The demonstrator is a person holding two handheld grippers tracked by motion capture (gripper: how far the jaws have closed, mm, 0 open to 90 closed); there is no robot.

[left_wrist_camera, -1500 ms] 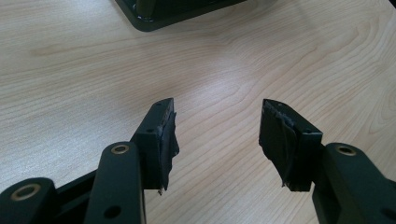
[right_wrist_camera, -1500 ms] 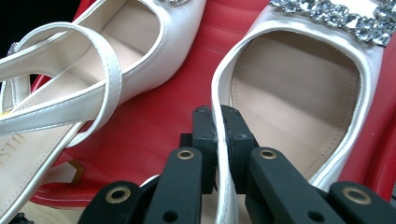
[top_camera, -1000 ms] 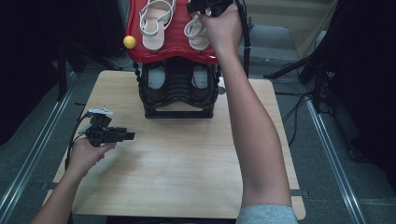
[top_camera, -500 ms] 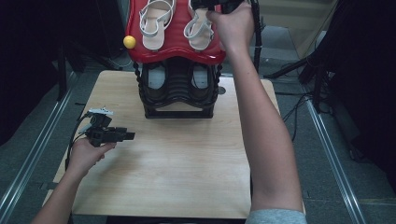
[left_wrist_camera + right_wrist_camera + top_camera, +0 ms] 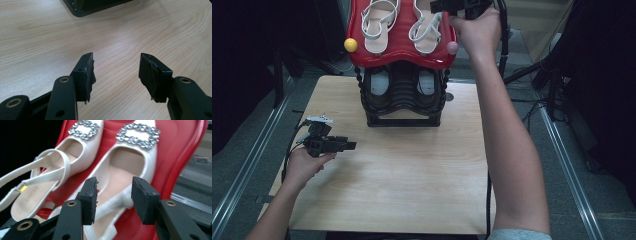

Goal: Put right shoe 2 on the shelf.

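1. Since a second ago, the right tool (image 5: 113, 200) has slid from above the shoe rack's top shelf toward its right edge; the left tool (image 5: 329, 144) has stayed put over the table (image 5: 402, 180).
2. Right tool: jaws partly apart, gripping nothing, with the nearer white shoe (image 5: 125, 172) just beyond and between them; the other shoe (image 5: 50, 175) lies to its left on the red shelf (image 5: 180, 157).
3. Left tool: jaws wide apart, empty, bare wood beneath, the black rack base (image 5: 92, 5) well ahead.
4. Risk, as I judge it: closing on the thin heel strap could let the shoe swing or slip off the sloped shelf.
5. In the high view the right tool's tips are cut off at the top edge; the lower-shelf shoes are dim.
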